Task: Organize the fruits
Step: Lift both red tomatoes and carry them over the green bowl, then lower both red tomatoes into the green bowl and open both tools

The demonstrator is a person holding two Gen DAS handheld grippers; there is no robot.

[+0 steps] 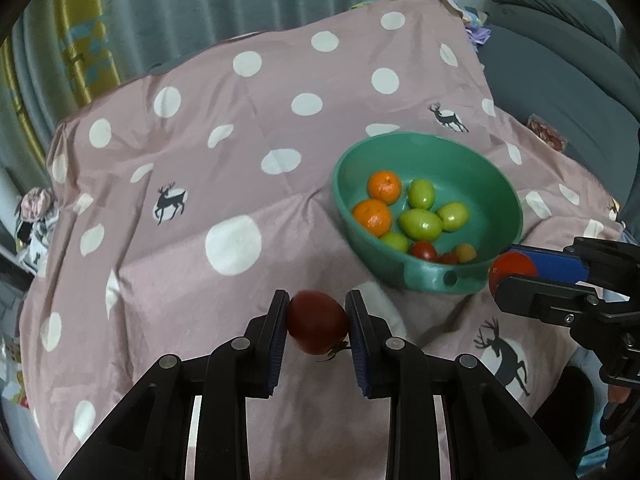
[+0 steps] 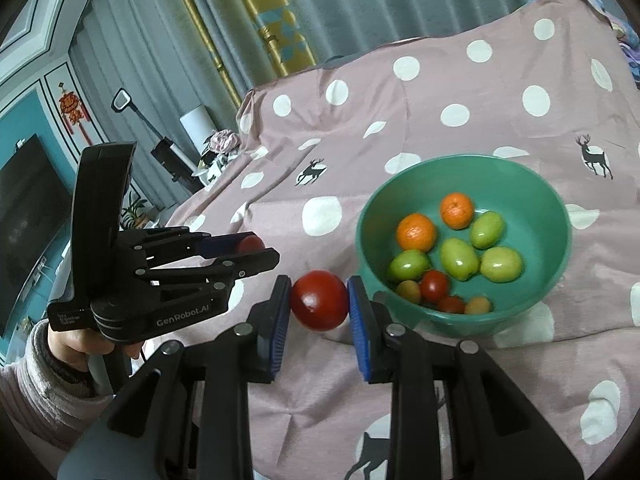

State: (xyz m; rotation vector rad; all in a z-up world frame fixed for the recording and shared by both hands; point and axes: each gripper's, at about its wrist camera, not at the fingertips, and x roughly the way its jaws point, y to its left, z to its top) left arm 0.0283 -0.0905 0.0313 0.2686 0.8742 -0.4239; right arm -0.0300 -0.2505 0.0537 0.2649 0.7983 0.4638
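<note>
We read "GenRobot.AI" on the left gripper (image 2: 256,254), clamped on a dark tomato (image 1: 317,327). Our right gripper (image 2: 319,306) pinches a red tomato (image 2: 319,300) beside the green bowl (image 2: 536,184) of fruit.

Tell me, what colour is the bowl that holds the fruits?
Green, a teal shade. The bowl shows best in the right wrist view.

Grey-green curtains (image 2: 360,8) with a yellow patterned strip (image 2: 276,36) hang across the back, and a dark grey sofa (image 1: 560,60) sits off to one side. There's also a teal wall (image 2: 24,120) with a black TV (image 2: 28,200) and a red knot ornament (image 2: 74,110) on the white panelling
</note>
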